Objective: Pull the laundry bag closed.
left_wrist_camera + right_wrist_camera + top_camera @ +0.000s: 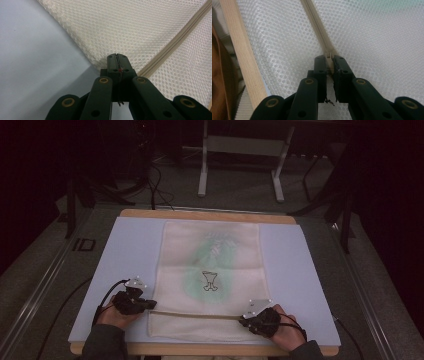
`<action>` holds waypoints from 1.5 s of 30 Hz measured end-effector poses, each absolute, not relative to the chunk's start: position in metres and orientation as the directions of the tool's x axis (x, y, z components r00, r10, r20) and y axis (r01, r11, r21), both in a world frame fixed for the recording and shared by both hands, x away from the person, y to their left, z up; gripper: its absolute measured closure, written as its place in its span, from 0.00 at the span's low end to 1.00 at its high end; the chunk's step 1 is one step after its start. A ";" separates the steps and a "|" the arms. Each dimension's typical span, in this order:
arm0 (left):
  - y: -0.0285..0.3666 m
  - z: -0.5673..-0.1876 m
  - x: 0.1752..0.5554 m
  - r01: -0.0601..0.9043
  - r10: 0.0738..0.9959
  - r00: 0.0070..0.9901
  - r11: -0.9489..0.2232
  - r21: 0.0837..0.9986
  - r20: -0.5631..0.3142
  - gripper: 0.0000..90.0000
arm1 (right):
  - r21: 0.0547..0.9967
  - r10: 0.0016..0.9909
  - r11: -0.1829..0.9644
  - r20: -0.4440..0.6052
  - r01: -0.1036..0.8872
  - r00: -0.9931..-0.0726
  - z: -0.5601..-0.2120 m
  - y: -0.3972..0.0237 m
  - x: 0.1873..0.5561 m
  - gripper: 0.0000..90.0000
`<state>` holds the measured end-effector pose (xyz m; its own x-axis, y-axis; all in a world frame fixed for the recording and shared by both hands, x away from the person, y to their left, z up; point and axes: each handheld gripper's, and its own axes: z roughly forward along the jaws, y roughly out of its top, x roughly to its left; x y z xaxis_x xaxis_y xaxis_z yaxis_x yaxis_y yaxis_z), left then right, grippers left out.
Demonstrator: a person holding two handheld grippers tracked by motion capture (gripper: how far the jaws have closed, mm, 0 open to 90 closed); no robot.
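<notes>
A cream mesh zip bag (210, 270) lies flat on the pale blue mat (300, 270), with a green garment bearing a black drawing (210, 281) showing through it. Its beige zipper (200, 314) runs across the near end. My left gripper (150, 304) is at the zipper's left end, and its jaws (117, 57) are shut on the bag's side edge (100, 62). My right gripper (243, 319) sits at the zipper's right part, with its jaws (329, 60) shut on the zipper pull (328, 55). The closed zipper (314, 17) runs away ahead of it.
The mat covers a wooden table (200, 215) whose near edge strip (242, 55) runs close beside the right gripper. Behind the table stand a white frame (240, 150) and loose cables (160, 190) on a dark floor. Bare mat (30, 62) lies left of the bag.
</notes>
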<state>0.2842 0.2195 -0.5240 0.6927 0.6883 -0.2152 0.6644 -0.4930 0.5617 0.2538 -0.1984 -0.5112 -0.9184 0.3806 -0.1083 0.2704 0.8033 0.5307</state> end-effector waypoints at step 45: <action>0.219 -0.524 0.284 0.665 0.689 0.691 -0.491 0.563 -0.216 1.00 | 0.581 0.462 0.731 -0.036 0.358 -0.886 -0.501 -0.255 0.253 0.91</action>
<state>0.2840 0.2193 -0.5240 0.6914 0.6893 -0.2164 0.6653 -0.4906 0.5628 0.2526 -0.2547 -0.5007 -0.8861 0.4621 -0.0362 0.3576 0.7312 0.5809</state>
